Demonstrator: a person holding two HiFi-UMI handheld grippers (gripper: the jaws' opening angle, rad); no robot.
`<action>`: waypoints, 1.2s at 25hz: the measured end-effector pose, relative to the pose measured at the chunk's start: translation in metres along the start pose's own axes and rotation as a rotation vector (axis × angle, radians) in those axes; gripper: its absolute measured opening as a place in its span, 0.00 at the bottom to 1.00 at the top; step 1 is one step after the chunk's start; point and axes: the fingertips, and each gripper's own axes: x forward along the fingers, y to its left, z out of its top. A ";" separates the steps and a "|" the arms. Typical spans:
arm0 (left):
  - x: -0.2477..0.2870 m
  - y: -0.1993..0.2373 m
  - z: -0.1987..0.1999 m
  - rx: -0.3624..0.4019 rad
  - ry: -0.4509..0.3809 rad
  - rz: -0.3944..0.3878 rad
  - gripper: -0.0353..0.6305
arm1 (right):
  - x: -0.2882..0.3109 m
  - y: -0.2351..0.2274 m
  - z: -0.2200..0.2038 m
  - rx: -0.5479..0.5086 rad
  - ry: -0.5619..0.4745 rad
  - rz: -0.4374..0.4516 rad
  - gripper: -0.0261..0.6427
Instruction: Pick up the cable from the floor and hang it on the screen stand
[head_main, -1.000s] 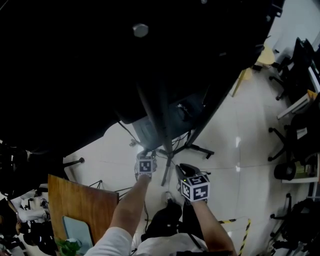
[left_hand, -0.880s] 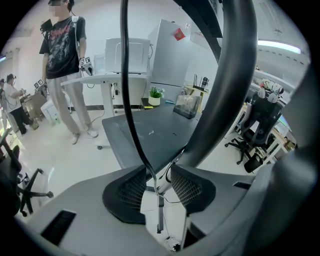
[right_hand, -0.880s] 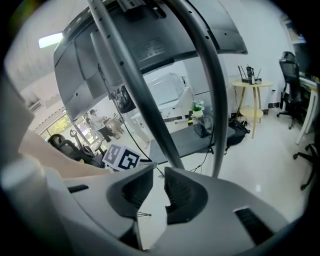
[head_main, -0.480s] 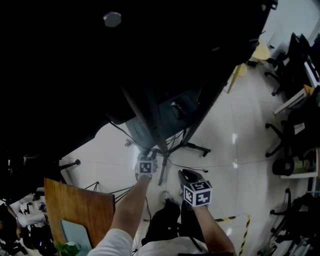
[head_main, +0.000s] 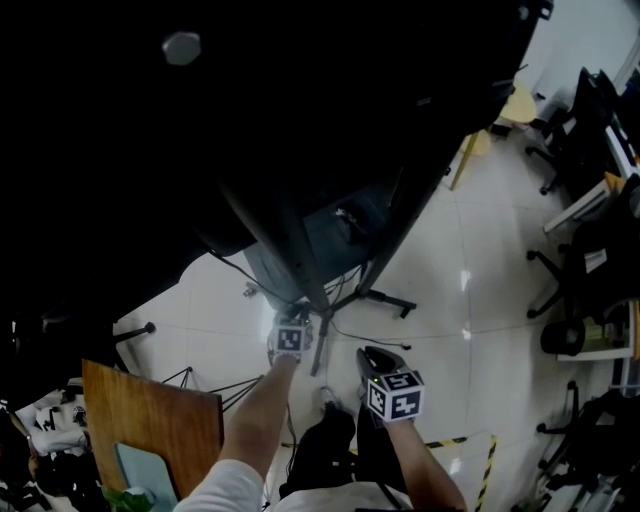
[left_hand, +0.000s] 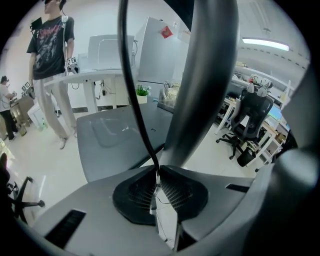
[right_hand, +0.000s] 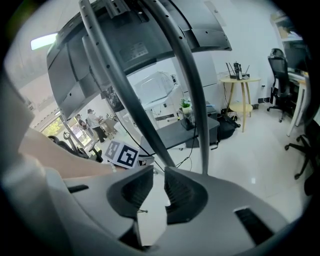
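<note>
Left gripper (left_hand: 157, 174) sits right against the foot of the screen stand (left_hand: 205, 75). Its jaws have just been closing and are now clamped on the cable (left_hand: 140, 125). The ribbed pads meet around the black cord with no gap showing.

From the pads the cable climbs alongside the stand's thick column and leaves the left gripper view at the top. This stretch is therefore off the floor (head_main: 440, 300), drawn fairly straight and close beside the stand. How far it is draped over the stand can't be seen.

The thin cord needs a tight pinch near the tips to keep it from sliding, which probably explains the hard clench.

Right gripper (right_hand: 159, 176) is lower, on the near side of the stand. Its jaws are partly apart with nothing between the pads, only pale floor in the gap. It seems kept free to guide or take over the slack.

The stand's slanted tubes rise just beyond it.
</note>
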 end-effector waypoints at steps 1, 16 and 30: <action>-0.001 0.001 -0.002 0.000 0.005 0.004 0.09 | 0.001 -0.001 0.000 -0.001 0.002 -0.002 0.17; -0.097 -0.051 -0.028 -0.054 -0.027 -0.084 0.08 | -0.028 -0.018 -0.084 -0.102 0.109 0.000 0.17; -0.242 -0.168 0.030 -0.027 -0.134 -0.084 0.08 | -0.075 -0.057 -0.121 -0.148 0.162 0.054 0.29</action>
